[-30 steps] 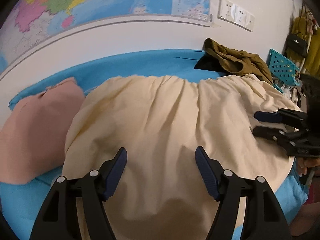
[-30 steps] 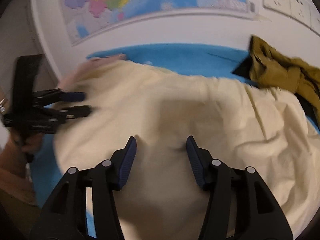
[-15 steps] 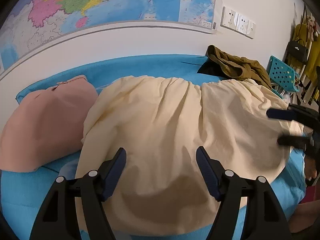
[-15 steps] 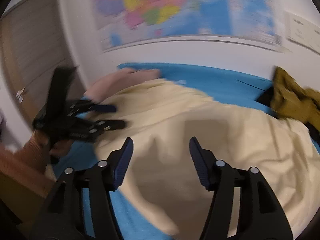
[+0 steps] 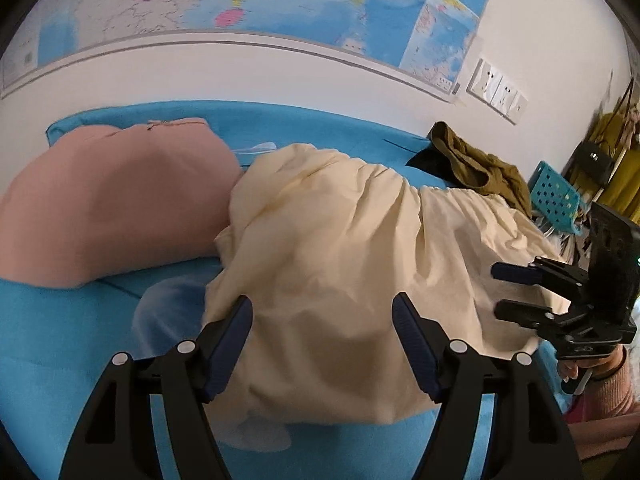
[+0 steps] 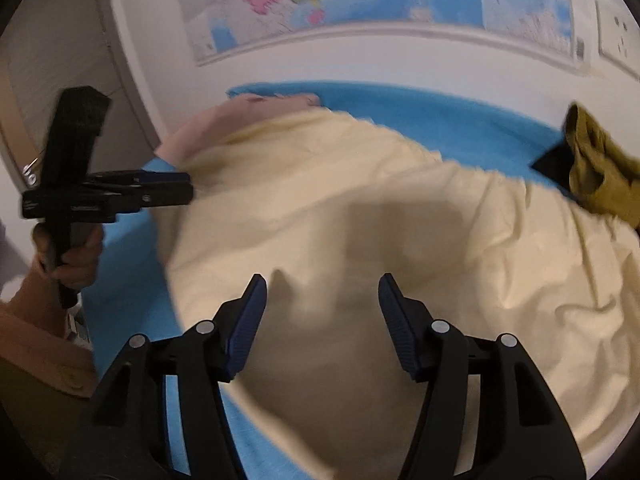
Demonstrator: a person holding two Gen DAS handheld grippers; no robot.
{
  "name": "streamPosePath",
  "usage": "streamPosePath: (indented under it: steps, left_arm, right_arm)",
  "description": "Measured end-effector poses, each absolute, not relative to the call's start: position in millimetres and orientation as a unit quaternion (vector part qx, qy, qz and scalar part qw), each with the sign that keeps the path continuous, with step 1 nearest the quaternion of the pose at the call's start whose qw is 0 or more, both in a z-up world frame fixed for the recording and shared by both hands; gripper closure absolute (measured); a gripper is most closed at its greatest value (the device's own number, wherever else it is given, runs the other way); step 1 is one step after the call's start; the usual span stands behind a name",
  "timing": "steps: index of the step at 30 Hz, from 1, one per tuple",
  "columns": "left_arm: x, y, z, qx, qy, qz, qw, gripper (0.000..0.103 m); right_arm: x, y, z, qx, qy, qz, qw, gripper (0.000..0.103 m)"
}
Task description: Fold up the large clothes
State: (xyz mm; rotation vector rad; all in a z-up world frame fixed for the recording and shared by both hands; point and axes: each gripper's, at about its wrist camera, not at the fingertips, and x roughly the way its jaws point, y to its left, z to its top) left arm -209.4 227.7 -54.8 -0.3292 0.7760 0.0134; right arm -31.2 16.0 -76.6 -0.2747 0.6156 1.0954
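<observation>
A large cream garment (image 5: 340,260) lies bunched and wrinkled across the blue bed sheet (image 5: 60,340). My left gripper (image 5: 322,314) hovers open over its near left edge, with no cloth between the fingers. In the right wrist view the same cream garment (image 6: 360,208) fills the middle. My right gripper (image 6: 323,294) hangs above it, its jaws opening, and nothing is pinched between them. Each gripper shows in the other's view: the right gripper (image 5: 516,292) at the garment's right edge, the left gripper (image 6: 176,186) at its left edge, held by a hand.
A pink garment (image 5: 112,200) lies on the sheet to the left of the cream one. An olive garment (image 5: 476,164) sits bunched at the back right, with a teal perforated basket (image 5: 554,196) beyond it. A wall with a map (image 5: 280,8) runs behind the bed.
Both grippers have drawn back toward the garment's near edge, and the left has shifted left, so more pink garment and blue sheet show. The right gripper's jaws have widened.
</observation>
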Motion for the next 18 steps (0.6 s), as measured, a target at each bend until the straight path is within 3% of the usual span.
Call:
streamPosePath:
  steps: [3,12,16,18]
  left_arm:
    - [-215,236,-55,-0.184,0.373,-0.005,0.909,0.033]
    - [-245,237,-50,-0.199,0.367,-0.012,0.908,0.031]
    - [-261,234,-57,-0.214,0.371,-0.029,0.903,0.03]
    - [-265,232,-64,-0.222,0.376,-0.039,0.899,0.03]
  right_arm:
    - [-57,28,-69,-0.18,0.252,0.525,0.793,0.028]
    - [-108,73,-99,-0.365,0.198,0.507,0.756,0.018]
    - [-112,74,-115,-0.404,0.172,0.484,0.757,0.018]
    - [-109,77,-124,-0.429,0.164,0.456,0.763,0.026]
